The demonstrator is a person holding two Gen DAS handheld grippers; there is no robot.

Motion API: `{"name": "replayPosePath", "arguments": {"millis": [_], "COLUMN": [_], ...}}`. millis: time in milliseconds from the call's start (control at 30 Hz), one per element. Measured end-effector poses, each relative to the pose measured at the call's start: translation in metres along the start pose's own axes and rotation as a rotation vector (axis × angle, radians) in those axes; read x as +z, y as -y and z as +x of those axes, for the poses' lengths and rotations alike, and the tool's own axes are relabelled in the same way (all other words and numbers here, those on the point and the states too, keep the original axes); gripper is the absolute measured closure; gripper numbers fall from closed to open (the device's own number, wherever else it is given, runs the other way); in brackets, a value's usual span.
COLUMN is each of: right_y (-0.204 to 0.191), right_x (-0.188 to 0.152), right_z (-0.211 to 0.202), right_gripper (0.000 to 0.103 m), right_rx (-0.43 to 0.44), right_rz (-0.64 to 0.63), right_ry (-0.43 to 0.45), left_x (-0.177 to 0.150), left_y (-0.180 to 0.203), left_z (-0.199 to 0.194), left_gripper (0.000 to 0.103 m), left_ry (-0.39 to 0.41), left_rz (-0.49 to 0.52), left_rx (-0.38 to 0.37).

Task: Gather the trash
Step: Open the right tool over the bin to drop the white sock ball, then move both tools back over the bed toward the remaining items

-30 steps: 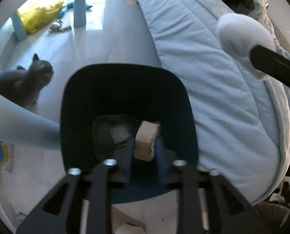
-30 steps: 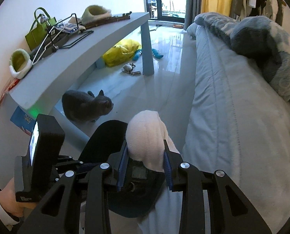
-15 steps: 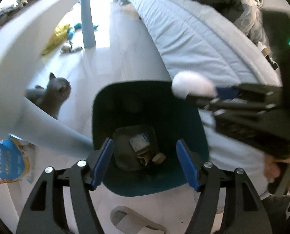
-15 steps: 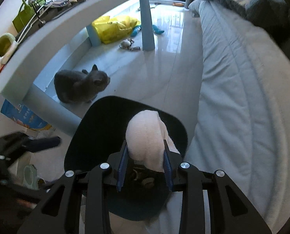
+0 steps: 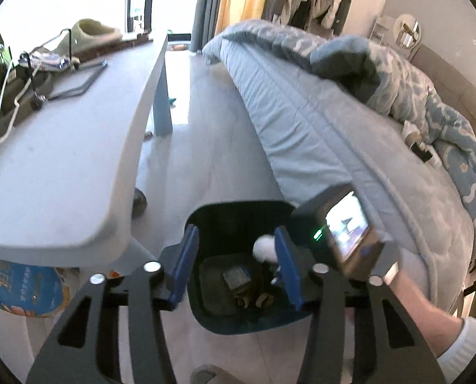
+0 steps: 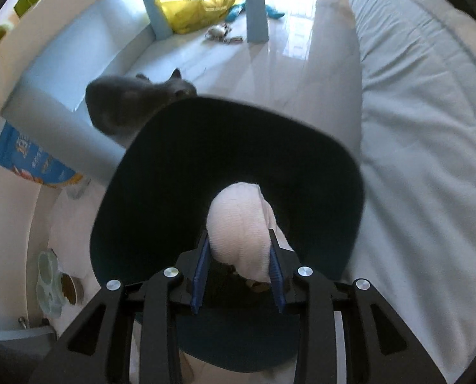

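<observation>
The right gripper [image 6: 239, 270] clamps a crumpled white tissue wad [image 6: 238, 220] between its blue pads, directly above the open mouth of the dark blue bin [image 6: 302, 166]. The wad is ribbed, soft and judged very light; it deforms under the pads, so a mid-body pinch suffices and it should drop freely once released. The left gripper [image 5: 236, 267] has just been narrowing its jaws; they stand apart with nothing between them, above the same bin. The bin is rigid, smooth plastic with rounded corners and holds earlier scraps. A grey cat [image 6: 132, 102] sits just beside its rim; a quilted bed [image 6: 430, 128] flanks the other side.
</observation>
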State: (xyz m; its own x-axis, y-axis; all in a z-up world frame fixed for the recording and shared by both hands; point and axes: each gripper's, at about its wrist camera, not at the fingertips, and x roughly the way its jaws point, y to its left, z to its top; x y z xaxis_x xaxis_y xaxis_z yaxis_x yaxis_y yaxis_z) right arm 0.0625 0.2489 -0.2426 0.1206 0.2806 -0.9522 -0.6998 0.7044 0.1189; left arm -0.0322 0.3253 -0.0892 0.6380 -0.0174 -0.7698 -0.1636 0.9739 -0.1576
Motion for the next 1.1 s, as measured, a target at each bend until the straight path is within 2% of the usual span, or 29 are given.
{"name": "replayPosePath", "arguments": {"millis": [67, 100, 133, 167, 200, 533, 933, 1100], "right_y": [-0.002, -0.003, -0.004, -0.004, -0.004, -0.006, 0.016, 0.035], "right_x": [-0.002, -0.003, -0.004, -0.006, -0.006, -0.008, -0.005, -0.011], "right_z": [0.003, 0.005, 0.006, 0.007, 0.008, -0.015, -0.107, -0.145], "right_gripper": [0.067, 0.063, 0.058, 0.044, 0.041, 0.041, 0.041, 0.041], "right_rx": [-0.007, -0.015, -0.019, -0.019, -0.017, -0.005, 0.024, 0.02], "right_rz": [-0.008, -0.016, -0.023, -0.023, -0.019, -0.042, -0.062, -0.058], "right_ry": [-0.007, -0.012, -0.015, -0.017, -0.017, 0.028, 0.205, 0.277], "left_x": [0.005, 0.006, 0.009, 0.012, 0.013, 0.028, 0.062, 0.07], "left_y": [0.0, -0.001, 0.0, 0.0, 0.001, 0.016, 0.059, 0.081], "left_z": [-0.008, -0.013, -0.016, -0.02, -0.024, -0.039, -0.064, -0.063], "left_gripper": [0.057, 0.057, 0.057, 0.058, 0.058, 0.059, 0.059, 0.059], "left_ry": [0.026, 0.034, 0.045, 0.058, 0.068, 0.133, 0.238, 0.25], "left_rz": [-0.004, -0.004, -0.004, -0.005, -0.005, -0.001, 0.009, 0.019], "left_rx": [-0.009, -0.01, -0.009, -0.008, -0.011, -0.026, -0.051, -0.073]}}
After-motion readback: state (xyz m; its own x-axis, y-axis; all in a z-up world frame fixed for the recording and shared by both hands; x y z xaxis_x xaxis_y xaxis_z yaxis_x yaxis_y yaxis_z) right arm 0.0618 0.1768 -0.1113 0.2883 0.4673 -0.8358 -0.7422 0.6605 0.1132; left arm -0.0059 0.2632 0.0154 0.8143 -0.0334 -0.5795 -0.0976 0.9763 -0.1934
